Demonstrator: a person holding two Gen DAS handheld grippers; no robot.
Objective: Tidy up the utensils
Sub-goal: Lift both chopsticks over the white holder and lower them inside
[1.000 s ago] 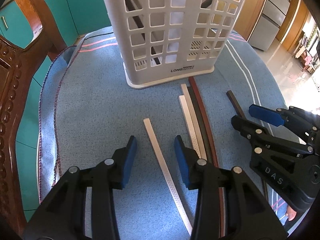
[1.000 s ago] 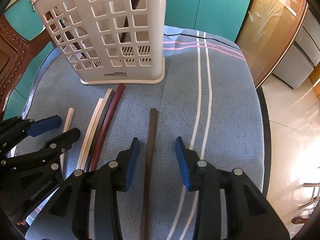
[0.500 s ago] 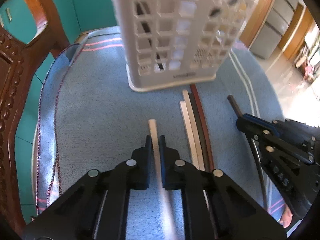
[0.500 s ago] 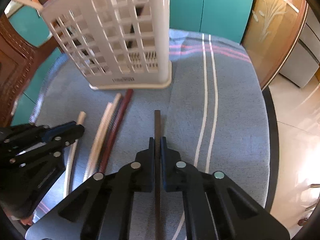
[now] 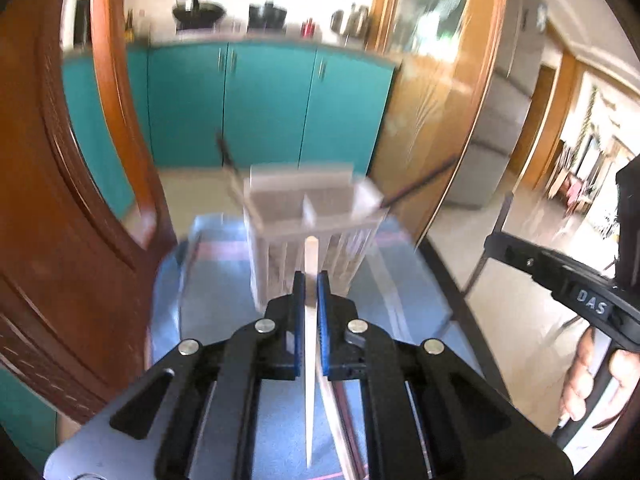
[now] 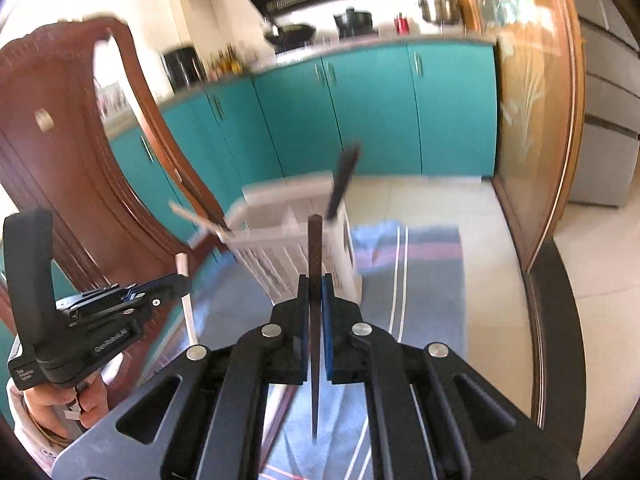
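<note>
My left gripper is shut on a white chopstick and holds it lifted off the table, tip pointing at the white slotted utensil basket. My right gripper is shut on a dark brown chopstick, also raised, in front of the same basket. The basket holds a few dark and pale sticks. The left gripper with its white chopstick shows at the left of the right wrist view. The right gripper shows at the right edge of the left wrist view.
The basket stands on a blue striped cloth over a round table. More chopsticks lie on the cloth below my left gripper. A carved wooden chair stands at the left. Teal cabinets are behind.
Both grippers, shut on their chopsticks half a second ago, have lifted them off the cloth and tilted up; the basket now appears farther and lower, seen from above.
</note>
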